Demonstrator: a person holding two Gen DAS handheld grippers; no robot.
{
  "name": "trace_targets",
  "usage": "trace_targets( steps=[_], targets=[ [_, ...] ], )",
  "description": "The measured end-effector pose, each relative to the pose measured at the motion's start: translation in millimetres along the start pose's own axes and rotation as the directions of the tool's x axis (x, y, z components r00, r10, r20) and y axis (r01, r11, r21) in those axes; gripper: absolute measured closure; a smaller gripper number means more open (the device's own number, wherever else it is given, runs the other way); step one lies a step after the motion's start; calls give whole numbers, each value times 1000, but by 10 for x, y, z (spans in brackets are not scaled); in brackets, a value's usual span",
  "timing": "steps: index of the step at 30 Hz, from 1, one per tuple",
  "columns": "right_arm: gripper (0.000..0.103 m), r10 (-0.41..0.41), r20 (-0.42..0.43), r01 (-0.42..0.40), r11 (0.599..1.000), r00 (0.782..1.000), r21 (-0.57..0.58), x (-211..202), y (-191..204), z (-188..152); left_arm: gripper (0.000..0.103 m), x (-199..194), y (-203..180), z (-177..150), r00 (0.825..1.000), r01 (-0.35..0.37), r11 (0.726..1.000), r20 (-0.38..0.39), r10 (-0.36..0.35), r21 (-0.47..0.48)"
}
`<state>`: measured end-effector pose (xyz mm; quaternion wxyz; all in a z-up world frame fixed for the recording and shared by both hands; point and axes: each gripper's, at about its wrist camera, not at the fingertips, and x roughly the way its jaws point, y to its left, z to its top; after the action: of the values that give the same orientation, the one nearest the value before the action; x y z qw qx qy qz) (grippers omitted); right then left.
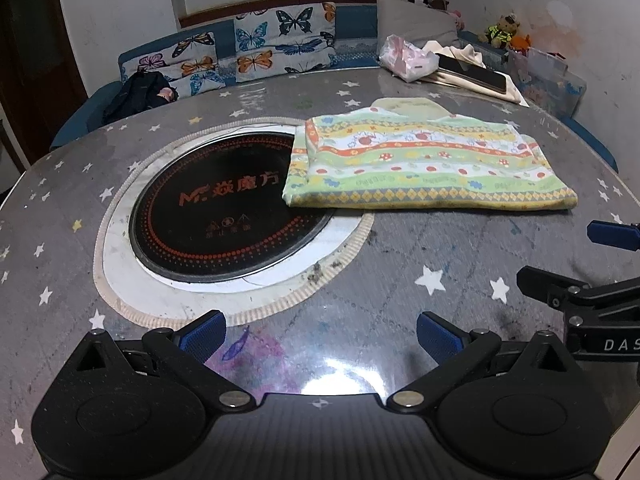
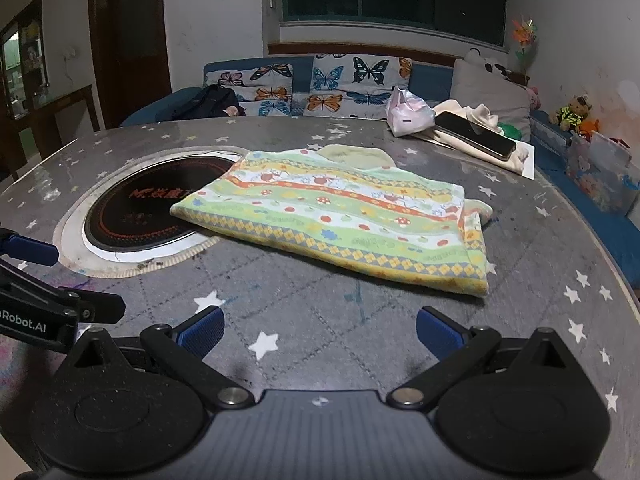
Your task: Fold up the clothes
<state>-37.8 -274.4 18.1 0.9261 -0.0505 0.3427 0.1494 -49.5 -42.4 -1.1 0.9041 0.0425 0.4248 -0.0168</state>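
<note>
The left tongs (image 1: 320, 340) were spread wide, their blue pads empty and hovering over bare worktop (image 1: 360, 272), a grey star-printed surface under a glossy cover. The right tongs (image 2: 320, 334) were spread just as wide and held nothing either. The two sat side by side: the right tongs (image 1: 592, 268) showed at the right edge of the left wrist view, and the left tongs (image 2: 44, 276) showed at the left edge of the right wrist view.

The folded garment (image 1: 424, 168), a striped piece in green, yellow, orange and white with small mushrooms and apples, lay flat on the worktop ahead of both tongs, apart from either. From the left tongs it lay ahead and to the right; from the right tongs the garment (image 2: 344, 216) lay straight ahead, its near hem just beyond the pads. A pale green collar or inner layer stuck out past its far edge.

The garment's left end overlapped a round black hob (image 1: 216, 212) set into the worktop, ringed in white and marked with orange dots and lettering. The hob sat ahead of the left tongs and ahead-left of the right tongs.

Farther ahead and to the right, a dark phone (image 2: 476, 136) rested on a cream cloth beside a pink plastic bag (image 2: 408, 114). Beyond the worktop stood a bench with butterfly cushions (image 2: 352, 80).
</note>
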Motion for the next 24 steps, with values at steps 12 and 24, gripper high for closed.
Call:
trace_targets(
  steps=[12,24],
  targets=[
    [0,11,13,-11,1000,1000,-9,-2,24,78,0,-38,1,82,999,-2,1000,38,2,3],
    [0,21,12,-21,999,1000,-26,86,67,146,0,6,30,172,998,-1,1000,66,1,-3]
  ],
)
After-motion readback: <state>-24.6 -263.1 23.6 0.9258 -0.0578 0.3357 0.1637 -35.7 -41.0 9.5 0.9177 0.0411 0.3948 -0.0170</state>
